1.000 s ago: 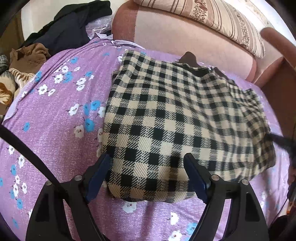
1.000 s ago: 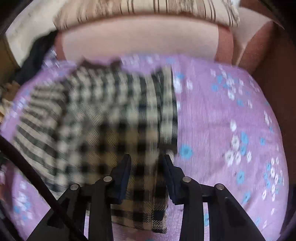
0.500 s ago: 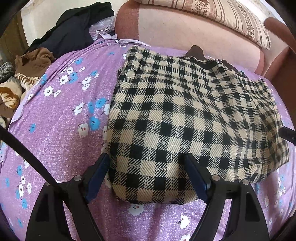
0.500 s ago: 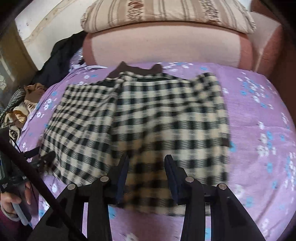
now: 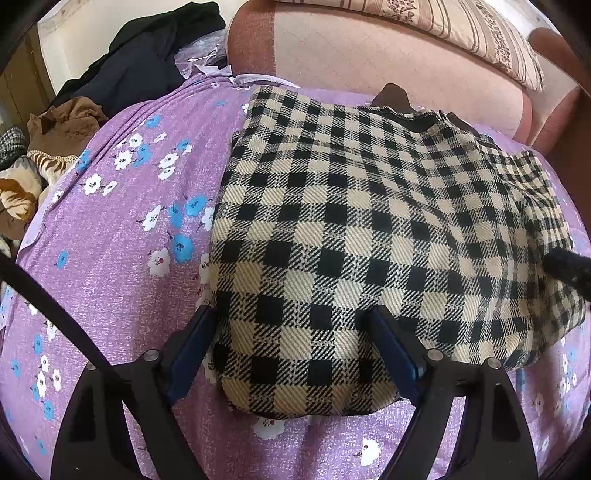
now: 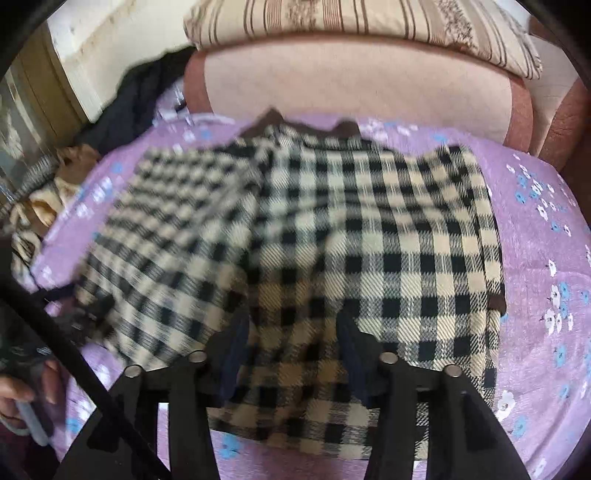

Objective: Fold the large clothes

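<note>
Folded checked garment (image 5: 369, 229) on floral purple bedsheet (image 5: 122, 236), no legible writing, left gripper (image 5: 295, 354) jaws apart, right gripper (image 6: 295, 354) jaws just opening, both over cloth unclamped

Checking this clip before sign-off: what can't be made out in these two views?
- Checked garment: underside and inner folds hidden by its own top layer, both views.
- Its left half: motion-blurred, right wrist view.
- Right gripper jaws: blurred, contact with cloth unclear.
- Clothes pile: cut off by left wrist view's edge.

A purple bedsheet (image 5: 110, 258) printed with blue and white flowers covers the sofa, whose pink backrest (image 5: 369, 62) carries a striped pillow (image 5: 461, 26) along its top. Dark clothes (image 5: 147, 70) and brown fabric (image 5: 66, 122) lie heaped at the sheet's far left corner.
</note>
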